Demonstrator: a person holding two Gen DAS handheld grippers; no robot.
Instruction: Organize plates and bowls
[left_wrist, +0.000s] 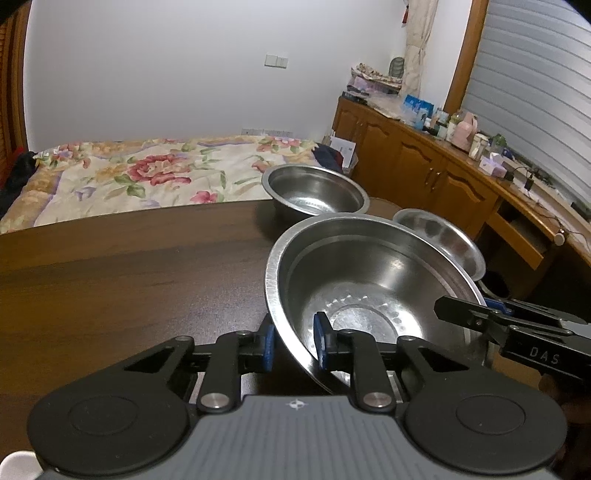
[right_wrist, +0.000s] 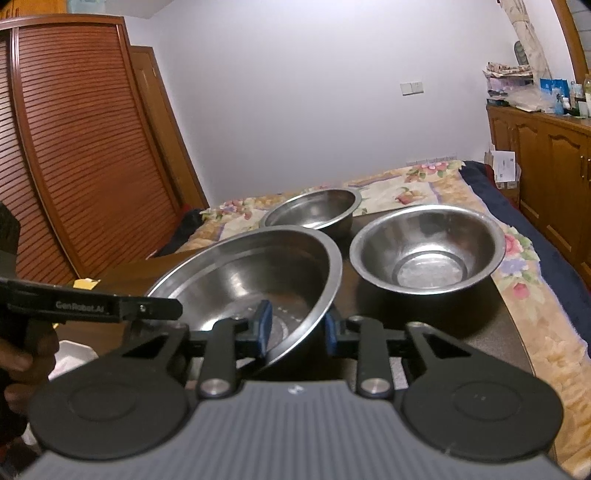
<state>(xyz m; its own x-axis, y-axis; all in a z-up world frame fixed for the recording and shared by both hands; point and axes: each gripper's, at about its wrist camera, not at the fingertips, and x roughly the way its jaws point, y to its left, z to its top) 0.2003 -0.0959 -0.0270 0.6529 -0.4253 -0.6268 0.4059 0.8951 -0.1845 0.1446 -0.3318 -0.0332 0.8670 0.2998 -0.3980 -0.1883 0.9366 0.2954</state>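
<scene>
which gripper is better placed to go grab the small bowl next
Right, probably. The small bowl sits just ahead of the right gripper; from the left gripper it lies behind the big bowl.

Large bowl: wide shiny stainless-steel bowl (left_wrist: 369, 295), tilted, its rim between both grippers' blue pads.
Middle bowl: smaller round steel bowl (right_wrist: 428, 251), upright on the dark wooden table, just beside.
Far bowl: similar steel bowl (right_wrist: 314, 212), upright, behind.
</scene>
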